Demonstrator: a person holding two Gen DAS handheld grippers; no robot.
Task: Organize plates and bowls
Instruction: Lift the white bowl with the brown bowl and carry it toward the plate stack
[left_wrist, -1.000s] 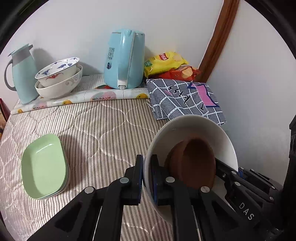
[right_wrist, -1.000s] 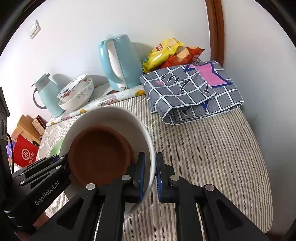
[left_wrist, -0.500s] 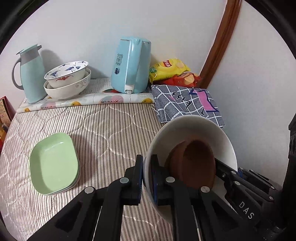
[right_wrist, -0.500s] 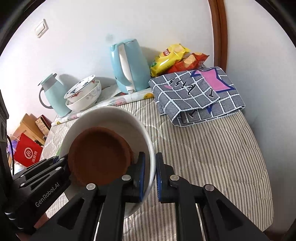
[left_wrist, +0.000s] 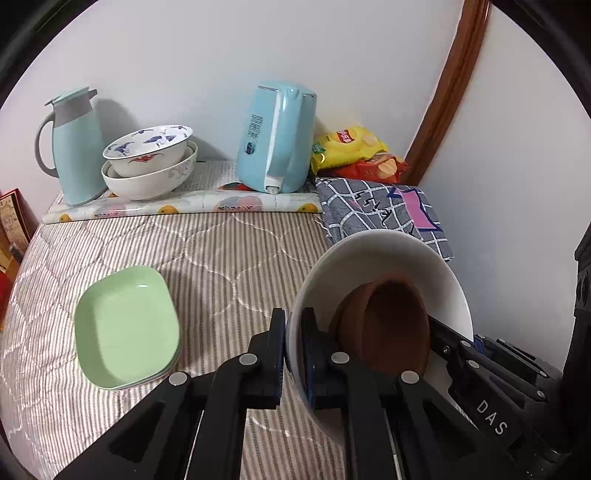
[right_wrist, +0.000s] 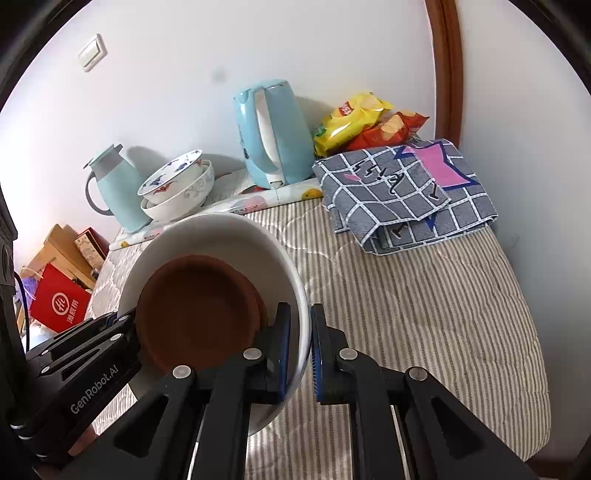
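Note:
A large white bowl (left_wrist: 384, 258) with brown dishes (left_wrist: 388, 325) stacked inside is held tilted above the striped bed between both grippers. My left gripper (left_wrist: 293, 328) is shut on its left rim. My right gripper (right_wrist: 299, 325) is shut on its right rim; the white bowl (right_wrist: 221, 232) and brown dishes (right_wrist: 195, 306) show there too. Green plates (left_wrist: 125, 328) lie stacked on the bed at the left. Two patterned bowls (left_wrist: 147, 158) are nested at the back near the wall, also in the right wrist view (right_wrist: 177, 188).
A pale blue kettle (left_wrist: 275, 136) and a blue thermos jug (left_wrist: 72, 144) stand at the back on a patterned mat (left_wrist: 184, 203). Chip bags (left_wrist: 351, 147) and a folded checked cloth (left_wrist: 380, 210) lie at the back right. Boxes and a red bag (right_wrist: 59, 302) stand beyond the bed's left edge.
Both grippers have drawn back and up with the white bowl held between them; the back items and green plates now appear farther away and more to the right in the left wrist view.

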